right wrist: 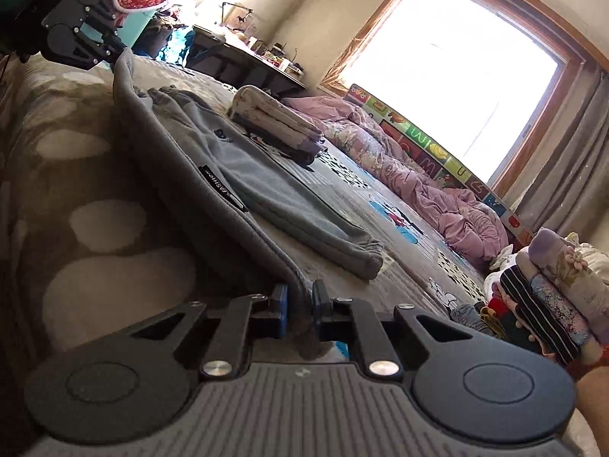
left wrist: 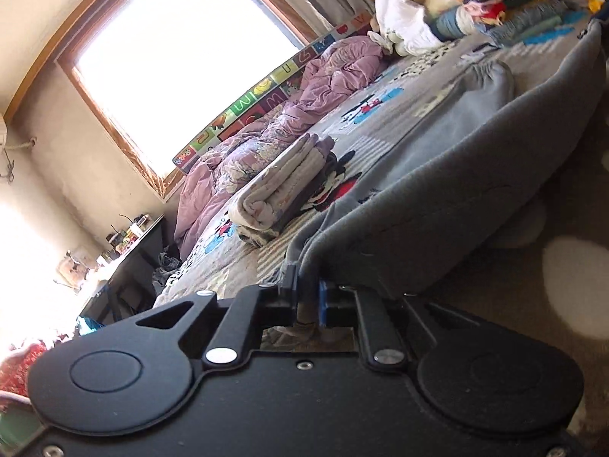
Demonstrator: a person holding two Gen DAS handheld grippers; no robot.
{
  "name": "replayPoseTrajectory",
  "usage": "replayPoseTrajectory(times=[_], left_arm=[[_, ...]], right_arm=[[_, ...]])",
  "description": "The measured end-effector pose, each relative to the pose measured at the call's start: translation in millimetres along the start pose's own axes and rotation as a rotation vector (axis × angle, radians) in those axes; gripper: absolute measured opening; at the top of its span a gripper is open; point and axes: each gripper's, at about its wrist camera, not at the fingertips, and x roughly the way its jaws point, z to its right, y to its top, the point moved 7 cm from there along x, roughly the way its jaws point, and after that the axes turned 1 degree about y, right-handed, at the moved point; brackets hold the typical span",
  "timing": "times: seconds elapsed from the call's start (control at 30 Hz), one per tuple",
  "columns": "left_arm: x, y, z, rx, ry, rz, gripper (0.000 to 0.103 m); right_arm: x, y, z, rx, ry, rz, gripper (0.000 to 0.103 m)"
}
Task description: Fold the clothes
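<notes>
Grey sweatpants (left wrist: 449, 175) lie on the bed, one leg flat, the other leg's edge lifted between my two grippers. My left gripper (left wrist: 306, 297) is shut on one end of the lifted grey edge. My right gripper (right wrist: 298, 304) is shut on the other end of the sweatpants (right wrist: 213, 175). In the right wrist view the left gripper (right wrist: 114, 47) shows at the top left, holding the far corner. A black label (right wrist: 220, 188) sits on the raised fabric. The cuffed leg end (right wrist: 365, 259) rests on the bed.
A folded pale blanket (left wrist: 281, 186) (right wrist: 274, 122) lies on the cartoon-print bedsheet (left wrist: 365, 110). A crumpled purple duvet (right wrist: 437, 198) lies along the window side. A stack of folded clothes (right wrist: 548, 297) (left wrist: 495, 3) stands by the right gripper. A desk (right wrist: 243, 57) stands beyond the bed.
</notes>
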Motion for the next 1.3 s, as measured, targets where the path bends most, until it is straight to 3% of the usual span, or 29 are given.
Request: replayPoseTrajectory(times=[0.17, 0.27, 0.53, 0.83, 1.3], left_arm=[[43, 21, -15, -0.087, -0.040, 0.001, 0.007], [63, 31, -25, -0.159, -0.065, -0.009, 0.006], [121, 42, -28, -0.206, -0.097, -0.071, 0.005], [156, 28, -39, -0.299, -0.161, -0.139, 0.005], [188, 22, -44, -0.364, -0.172, -0.245, 0.005]], right_arm=[[26, 20, 41, 0.074, -0.021, 0.019, 0.011], [52, 33, 60, 0.042, -0.033, 0.010, 0.010], [146, 50, 121, 0.136, 0.026, -0.084, 0.010], [217, 58, 127, 0.082, 0.081, -0.197, 0.010], [279, 45, 140, 0.214, 0.201, -0.319, 0.011]])
